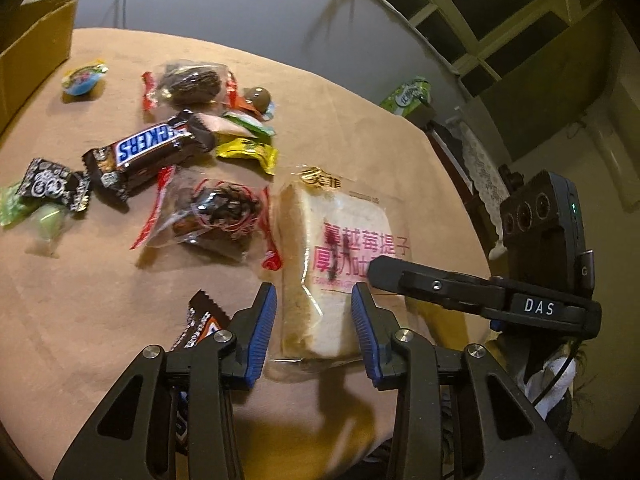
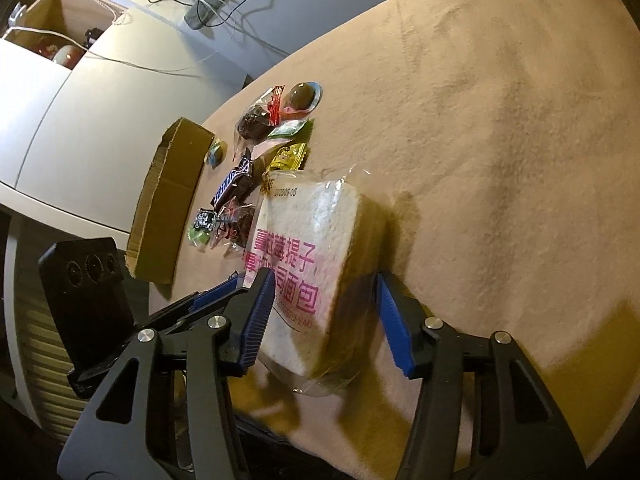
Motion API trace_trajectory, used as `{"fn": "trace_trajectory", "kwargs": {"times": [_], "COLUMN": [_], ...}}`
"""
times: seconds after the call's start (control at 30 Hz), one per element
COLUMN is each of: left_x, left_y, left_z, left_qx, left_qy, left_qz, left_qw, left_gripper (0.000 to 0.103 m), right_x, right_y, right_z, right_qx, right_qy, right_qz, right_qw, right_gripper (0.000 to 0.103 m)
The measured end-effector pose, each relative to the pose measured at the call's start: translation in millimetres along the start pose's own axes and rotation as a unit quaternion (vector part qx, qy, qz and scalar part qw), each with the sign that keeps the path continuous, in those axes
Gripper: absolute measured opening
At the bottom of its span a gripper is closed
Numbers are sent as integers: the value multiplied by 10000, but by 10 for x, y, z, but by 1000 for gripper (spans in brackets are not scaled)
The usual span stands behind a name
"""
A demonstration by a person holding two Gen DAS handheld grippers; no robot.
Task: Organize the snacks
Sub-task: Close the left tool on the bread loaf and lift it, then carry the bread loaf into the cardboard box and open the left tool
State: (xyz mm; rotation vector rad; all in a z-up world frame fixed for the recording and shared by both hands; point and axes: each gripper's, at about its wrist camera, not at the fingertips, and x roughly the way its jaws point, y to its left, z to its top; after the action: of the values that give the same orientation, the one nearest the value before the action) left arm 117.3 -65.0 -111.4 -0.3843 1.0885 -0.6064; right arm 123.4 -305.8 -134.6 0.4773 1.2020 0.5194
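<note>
Two hand-held grippers, left (image 1: 314,322) and right (image 2: 330,318), jaws apart, straddling wrapped bread (image 1: 340,248); slippery film risking a slip.

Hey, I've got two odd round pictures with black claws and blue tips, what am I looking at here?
Those claws are two hand-held grippers, each with a camera looking along its fingers. One picture is from the left gripper, the other from the right gripper. Both straddle a bagged bread slice on a tan cloth; whether either squeezes it is unclear. Beside it lie wrapped sweets, a chocolate bar and a cardboard box.
</note>
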Motion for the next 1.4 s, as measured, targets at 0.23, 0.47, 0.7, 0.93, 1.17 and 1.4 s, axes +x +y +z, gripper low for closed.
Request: {"fn": "trace_trajectory", "kwargs": {"times": [0.23, 0.47, 0.7, 0.93, 1.17, 1.4], "left_x": [-21, -95, -431, -821, -1232, -1618], "left_y": [-65, -83, -29, 59, 320, 657], "left_z": [-16, -47, -101, -80, -93, -93], "left_qx": [130, 196, 249, 302, 139, -98], "left_qy": [-8, -148, -488, -932, -1271, -1601], "left_qz": [-15, -63, -145, -23, 163, 464], "left_qw": [9999, 9997, 9984, 9952, 9917, 9860], "left_gripper": [36, 36, 36, 36, 36, 36], "right_x": [2, -76, -188, -185, 38, 396], "right_y": [60, 216, 484, 989, 1487, 2006], "right_z": [19, -6, -11, 29, 79, 144], "right_qx": [-76, -262, -456, -891, -1219, -1580], "right_qy": [22, -96, -191, -315, -269, -138], "right_qz": [-139, -350, -343, -294, -93, 74], "right_qw": [9999, 9990, 9982, 9951, 9921, 9873], "right_gripper": [53, 52, 52, 52, 52, 52]}}
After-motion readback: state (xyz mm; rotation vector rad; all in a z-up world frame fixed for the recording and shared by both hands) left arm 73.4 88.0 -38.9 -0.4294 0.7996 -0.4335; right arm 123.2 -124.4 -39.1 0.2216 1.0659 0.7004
